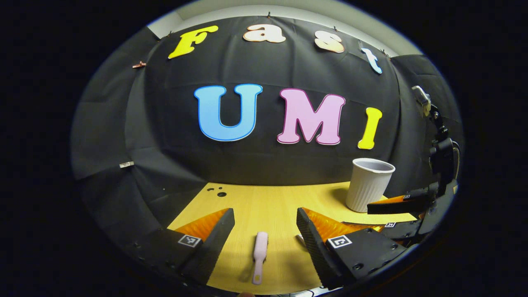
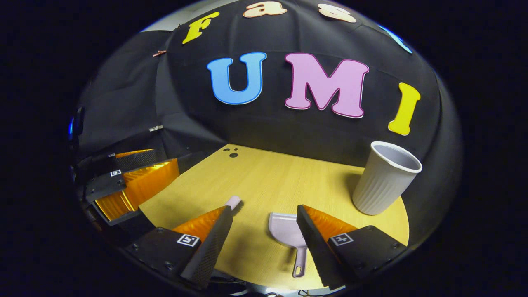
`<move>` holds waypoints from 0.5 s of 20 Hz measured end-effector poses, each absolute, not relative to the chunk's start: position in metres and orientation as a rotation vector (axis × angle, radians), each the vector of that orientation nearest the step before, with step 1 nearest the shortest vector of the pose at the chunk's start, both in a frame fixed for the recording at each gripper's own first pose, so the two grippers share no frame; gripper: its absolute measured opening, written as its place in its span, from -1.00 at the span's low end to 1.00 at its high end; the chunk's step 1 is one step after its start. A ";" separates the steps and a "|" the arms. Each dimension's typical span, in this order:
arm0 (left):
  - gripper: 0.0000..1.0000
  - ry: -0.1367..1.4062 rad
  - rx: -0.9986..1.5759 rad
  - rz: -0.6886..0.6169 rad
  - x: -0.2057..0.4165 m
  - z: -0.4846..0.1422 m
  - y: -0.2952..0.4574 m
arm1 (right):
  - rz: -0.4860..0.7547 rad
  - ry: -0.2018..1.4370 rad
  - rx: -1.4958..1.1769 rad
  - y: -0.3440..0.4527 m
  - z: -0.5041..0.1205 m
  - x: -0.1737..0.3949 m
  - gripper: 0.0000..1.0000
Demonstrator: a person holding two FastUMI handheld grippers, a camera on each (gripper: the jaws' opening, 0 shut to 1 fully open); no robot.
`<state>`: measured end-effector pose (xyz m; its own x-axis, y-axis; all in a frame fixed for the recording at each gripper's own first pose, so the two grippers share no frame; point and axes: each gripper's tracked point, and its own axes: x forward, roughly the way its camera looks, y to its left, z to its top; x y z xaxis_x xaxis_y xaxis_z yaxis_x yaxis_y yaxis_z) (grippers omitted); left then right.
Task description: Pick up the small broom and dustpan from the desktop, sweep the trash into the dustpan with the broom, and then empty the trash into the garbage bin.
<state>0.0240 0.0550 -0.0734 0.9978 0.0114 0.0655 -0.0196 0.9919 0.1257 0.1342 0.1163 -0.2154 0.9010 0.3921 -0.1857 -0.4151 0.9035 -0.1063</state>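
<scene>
Lying flat on yellow wooden desktop (image 1: 264,198), small pink broom (image 1: 260,255) between wide-open, empty left gripper (image 1: 265,229) fingers. Partly hidden behind open, empty right gripper (image 2: 265,227) finger: pale lilac plastic dustpan (image 2: 284,231). Standing upright near desk's far edge, ribbed white garbage bin (image 2: 385,179); trash hard to make out.

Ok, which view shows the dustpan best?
The right gripper view: the pale dustpan lies on the desk between the right gripper fingers, scoop and handle visible. In the left gripper view, a finger hides nearly all of it.

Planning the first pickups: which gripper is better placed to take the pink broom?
Left. The pink broom lies between its open fingers, while the right gripper faces the dustpan.
</scene>
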 end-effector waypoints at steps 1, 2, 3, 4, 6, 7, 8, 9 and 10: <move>0.92 -0.071 0.124 0.024 0.019 -0.071 0.052 | 0.432 0.156 -0.137 0.118 -0.217 0.131 0.96; 0.92 -0.078 0.125 0.032 0.013 -0.068 0.048 | 0.444 0.144 -0.119 0.117 -0.214 0.129 0.96; 0.92 -0.081 0.126 0.039 0.002 -0.069 0.044 | 0.447 0.128 -0.107 0.116 -0.211 0.131 0.97; 0.91 -0.081 0.127 0.043 -0.008 -0.069 0.037 | 0.445 0.084 -0.097 0.114 -0.202 0.130 0.96; 0.91 -0.081 0.120 0.050 -0.029 -0.069 0.020 | 0.421 0.010 -0.118 0.101 -0.187 0.131 0.96; 0.92 -0.087 0.109 0.048 -0.036 -0.067 0.011 | 0.403 -0.029 -0.125 0.091 -0.180 0.135 0.96; 0.92 -0.090 0.099 0.048 -0.042 -0.067 0.003 | 0.387 -0.053 -0.123 0.081 -0.173 0.136 0.96; 0.92 -0.089 0.087 0.053 -0.046 -0.071 -0.004 | 0.376 -0.059 -0.118 0.075 -0.171 0.137 0.96; 0.92 -0.085 0.073 0.061 -0.053 -0.074 -0.010 | 0.368 -0.055 -0.108 0.070 -0.173 0.138 0.96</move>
